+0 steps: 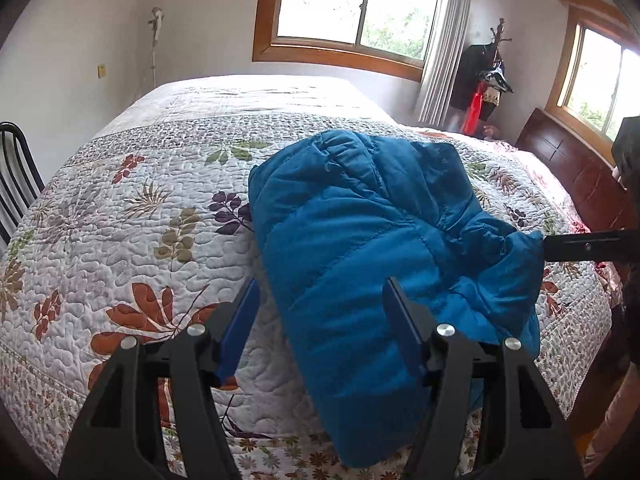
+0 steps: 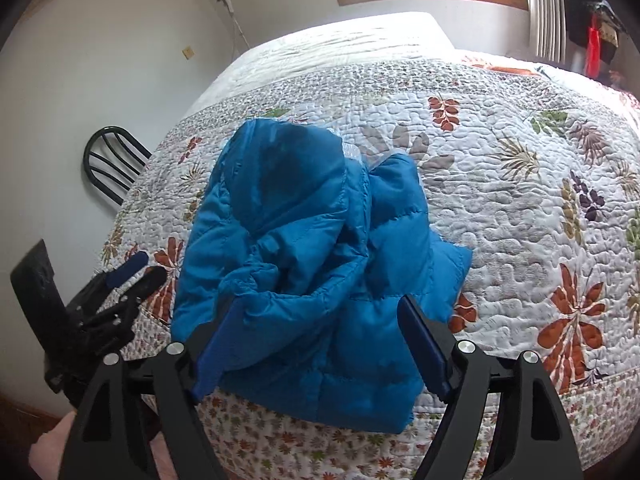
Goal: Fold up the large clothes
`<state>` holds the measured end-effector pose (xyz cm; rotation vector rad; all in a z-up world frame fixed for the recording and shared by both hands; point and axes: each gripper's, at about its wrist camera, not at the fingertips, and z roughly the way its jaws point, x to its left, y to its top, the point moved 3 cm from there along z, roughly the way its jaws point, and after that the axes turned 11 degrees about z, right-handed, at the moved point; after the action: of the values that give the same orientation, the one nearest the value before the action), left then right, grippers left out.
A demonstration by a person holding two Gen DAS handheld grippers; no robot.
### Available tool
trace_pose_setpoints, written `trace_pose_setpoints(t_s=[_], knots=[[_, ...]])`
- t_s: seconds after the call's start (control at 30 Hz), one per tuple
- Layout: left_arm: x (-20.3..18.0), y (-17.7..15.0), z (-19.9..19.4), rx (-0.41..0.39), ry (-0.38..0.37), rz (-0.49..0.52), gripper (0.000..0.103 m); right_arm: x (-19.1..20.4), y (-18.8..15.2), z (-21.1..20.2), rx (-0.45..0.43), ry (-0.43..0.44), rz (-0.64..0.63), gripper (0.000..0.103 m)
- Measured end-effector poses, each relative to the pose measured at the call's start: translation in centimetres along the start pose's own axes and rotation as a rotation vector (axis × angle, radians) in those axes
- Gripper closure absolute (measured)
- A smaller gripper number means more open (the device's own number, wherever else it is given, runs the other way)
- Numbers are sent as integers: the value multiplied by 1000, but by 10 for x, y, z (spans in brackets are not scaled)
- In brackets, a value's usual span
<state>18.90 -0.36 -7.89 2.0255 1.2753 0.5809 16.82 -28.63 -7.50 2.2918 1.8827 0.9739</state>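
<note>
A blue puffy hooded jacket (image 1: 372, 240) lies bunched on the floral quilt of the bed (image 1: 132, 208), near the bed's front edge; it also shows in the right wrist view (image 2: 304, 264). My left gripper (image 1: 320, 300) is open, its jaws wide apart over the jacket's left edge, holding nothing. In the right wrist view the left gripper (image 2: 140, 270) sits at the jacket's left side. My right gripper (image 2: 320, 320) is open, its jaws straddling the jacket's near part. One right finger (image 1: 580, 246) reaches the jacket's right end in the left wrist view.
A black metal chair (image 2: 112, 164) stands at the bed's left side. A dark wooden headboard (image 1: 576, 176) is at the right. A coat rack with clothes (image 1: 488, 80) stands by the curtain. Windows are on the far wall.
</note>
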Motion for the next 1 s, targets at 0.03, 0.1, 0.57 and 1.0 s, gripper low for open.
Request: trace_pose_setpoints(t_s=[0.03, 0.1, 0.57, 1.0], knots=[[1, -1, 2, 4, -4, -4, 40, 0, 0, -4, -10, 6, -4, 23], [2, 0, 5, 7, -9, -1, 40, 1, 0, -12, -34, 7, -4, 23], [1, 2, 10, -11, -28, 2, 40, 9, 8, 51, 116, 55, 9, 30], [-5, 7, 4, -31, -35, 5, 40, 24, -2, 1, -49, 163, -90, 85]])
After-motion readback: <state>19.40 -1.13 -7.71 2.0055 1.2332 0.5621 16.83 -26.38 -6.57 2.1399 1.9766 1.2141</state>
